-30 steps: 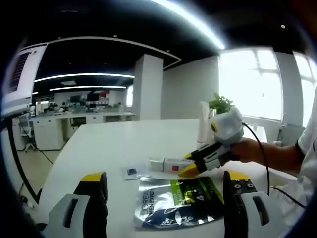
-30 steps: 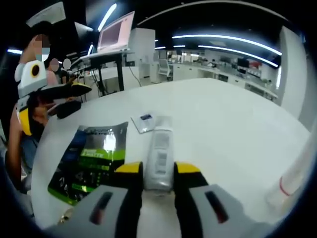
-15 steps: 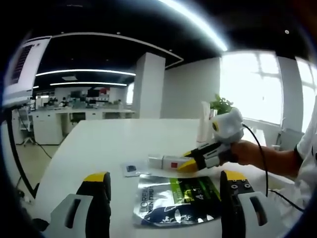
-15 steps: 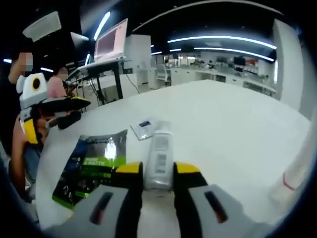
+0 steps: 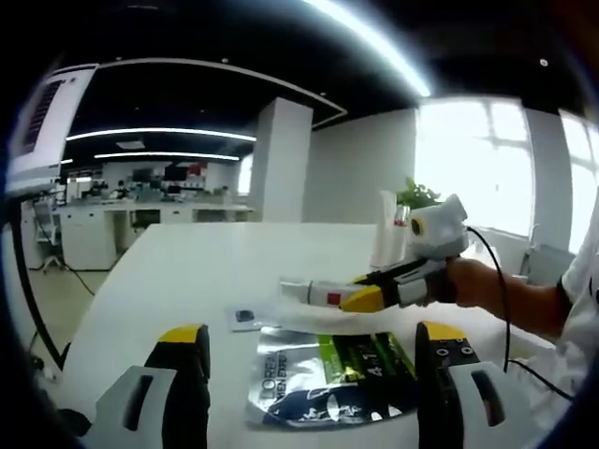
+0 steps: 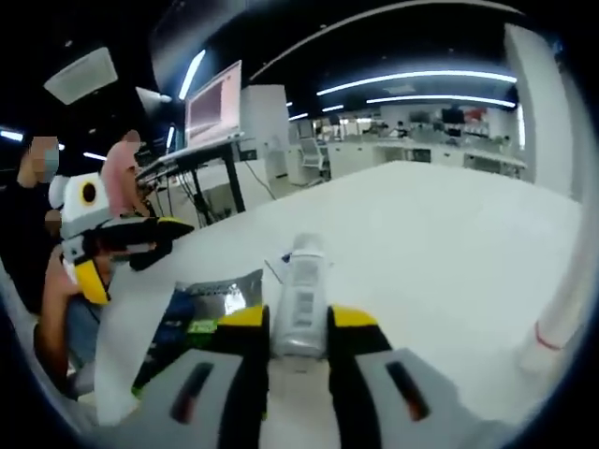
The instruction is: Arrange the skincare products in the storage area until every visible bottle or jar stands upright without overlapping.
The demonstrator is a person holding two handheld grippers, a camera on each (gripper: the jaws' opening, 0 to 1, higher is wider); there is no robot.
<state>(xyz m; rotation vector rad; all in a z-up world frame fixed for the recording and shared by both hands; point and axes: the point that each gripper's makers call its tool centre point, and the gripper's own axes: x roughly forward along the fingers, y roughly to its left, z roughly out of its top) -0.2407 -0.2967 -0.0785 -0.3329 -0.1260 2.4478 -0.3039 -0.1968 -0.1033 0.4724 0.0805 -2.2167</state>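
foil pouch (image 5: pixel 328 379) reads "l'oreal men expert". right gripper (image 6: pixel 298 323) clamped on the white tube (image 6: pixel 300 295), long axis pointing to 12 o'clock, above the table (image 6: pixel 440 243). left gripper (image 5: pixel 309 351) jaws apart.

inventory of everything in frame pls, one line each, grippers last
white tube: 1, white with a small red mark, clamped in the right hand-held gripper, lifted off the table
foil pouch: 1, silver, green and dark blue, flat on the table between the left hand-held gripper's jaws
small sachet: 1, pale with a dark square, flat on the table beyond the pouch
second white tube: 1, white with a red band, on the table at the right edge of the right gripper view
table: 1, white
right hand-held gripper: 1, yellow-tipped, shut on the tube
left hand-held gripper: 1, yellow-tipped, open, empty
person's hand: 1, holding the right hand-held gripper
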